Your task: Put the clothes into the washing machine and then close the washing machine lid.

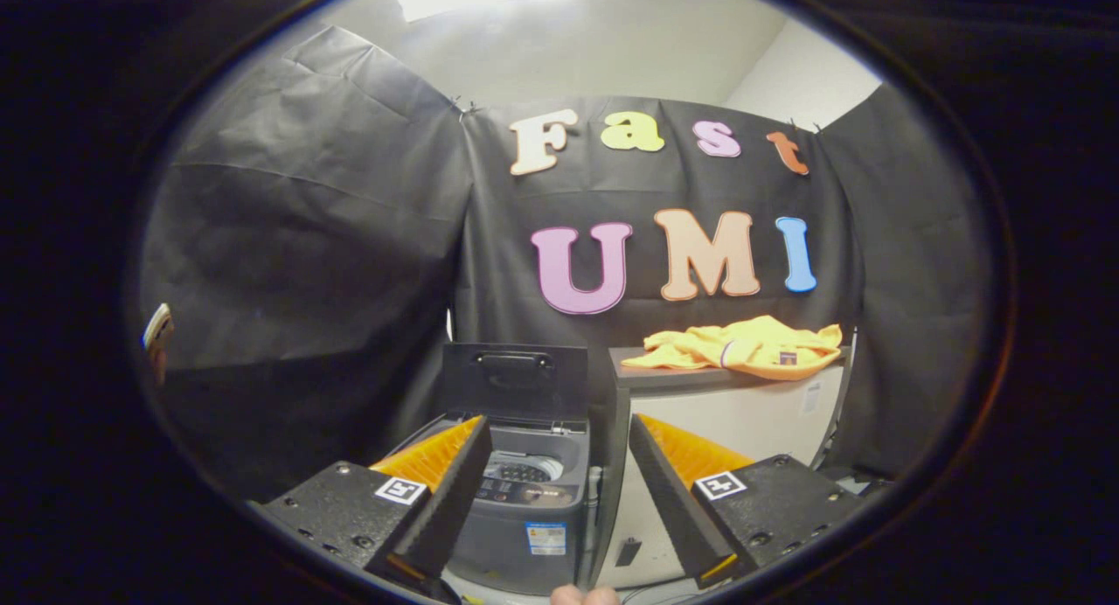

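Observation:
A small grey top-loading washing machine (524, 500) stands on the floor ahead of my gripper (559, 434), seen through the gap between the fingers. Its dark lid (514, 382) is raised upright at the back, and the drum opening (524, 469) shows below it. A crumpled yellow-orange garment (743, 347) lies on top of a white cabinet (734, 413) just right of the machine, beyond my right finger. The gripper is open with nothing between its fingers.
Black cloth walls close the booth behind and on both sides. The cabinet's dark top (664, 376) carries the garment. A fingertip of a person (584, 596) shows below the fingers. A small object (157, 334) hangs on the left wall.

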